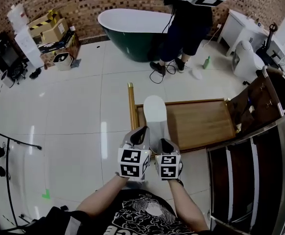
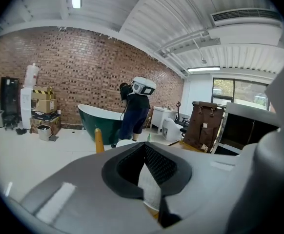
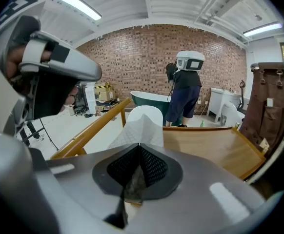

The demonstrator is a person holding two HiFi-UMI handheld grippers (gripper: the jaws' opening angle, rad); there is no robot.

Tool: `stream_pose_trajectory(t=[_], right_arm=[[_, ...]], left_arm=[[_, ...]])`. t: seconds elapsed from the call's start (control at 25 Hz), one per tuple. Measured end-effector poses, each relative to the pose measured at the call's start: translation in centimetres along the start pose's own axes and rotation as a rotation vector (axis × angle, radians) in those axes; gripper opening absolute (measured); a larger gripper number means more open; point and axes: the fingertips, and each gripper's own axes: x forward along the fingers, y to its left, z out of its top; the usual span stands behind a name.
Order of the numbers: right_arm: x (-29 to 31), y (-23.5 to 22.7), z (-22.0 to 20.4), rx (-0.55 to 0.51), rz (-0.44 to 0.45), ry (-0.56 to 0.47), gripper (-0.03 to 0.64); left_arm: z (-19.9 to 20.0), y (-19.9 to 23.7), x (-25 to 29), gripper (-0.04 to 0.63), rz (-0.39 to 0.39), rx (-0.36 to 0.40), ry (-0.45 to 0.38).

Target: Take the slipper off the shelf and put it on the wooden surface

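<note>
A white slipper (image 1: 155, 117) hangs between my two grippers, toe pointing away, over the left end of the wooden surface (image 1: 203, 124). My left gripper (image 1: 141, 137) is shut on the slipper's left heel edge, and its own view shows white fabric (image 2: 149, 186) pinched between the dark pads. On the right heel edge my right gripper (image 1: 166, 147) is shut as well. In the right gripper view the slipper (image 3: 139, 126) rises from the closed jaws above the wooden surface (image 3: 205, 147). The metal shelf (image 1: 260, 173) stands at the lower right.
A wooden rail (image 1: 131, 106) borders the surface's left side. Beyond it a person (image 1: 186, 28) stands by a green bathtub (image 1: 130, 31). Boxes (image 1: 47, 28) sit at the back left, a toilet (image 1: 248, 60) and a brown cabinet (image 1: 260, 99) at the right.
</note>
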Motion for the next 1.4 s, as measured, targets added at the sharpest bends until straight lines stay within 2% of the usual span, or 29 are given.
stream_pose_trajectory(t=[0.56, 0.72, 0.8, 0.96, 1.4], right_arm=[[6.6, 1.3, -3.2, 0.025, 0.015, 0.122, 0.014], [7.2, 2.0, -4.4, 0.051, 0.039, 0.185, 0.02], [7.0, 2.3, -4.8, 0.075, 0.049, 0.196, 0.045], [6.4, 2.0, -4.1, 0.1, 0.049, 0.171, 0.087], [1.6, 1.0, 0.7, 0.109, 0.047, 0.025, 0.077]], left_arm=[[0.6, 2.7, 2.9, 0.006, -0.04, 0.029, 0.017], [0.9, 3.4, 2.9, 0.006, -0.039, 0.024, 0.013], [0.7, 3.6, 2.6, 0.006, -0.039, 0.018, 0.016], [0.5, 3.7, 2.4, 0.006, -0.034, 0.006, 0.013], [-0.1, 1.1, 0.0, 0.006, -0.028, -0.01, -0.014]])
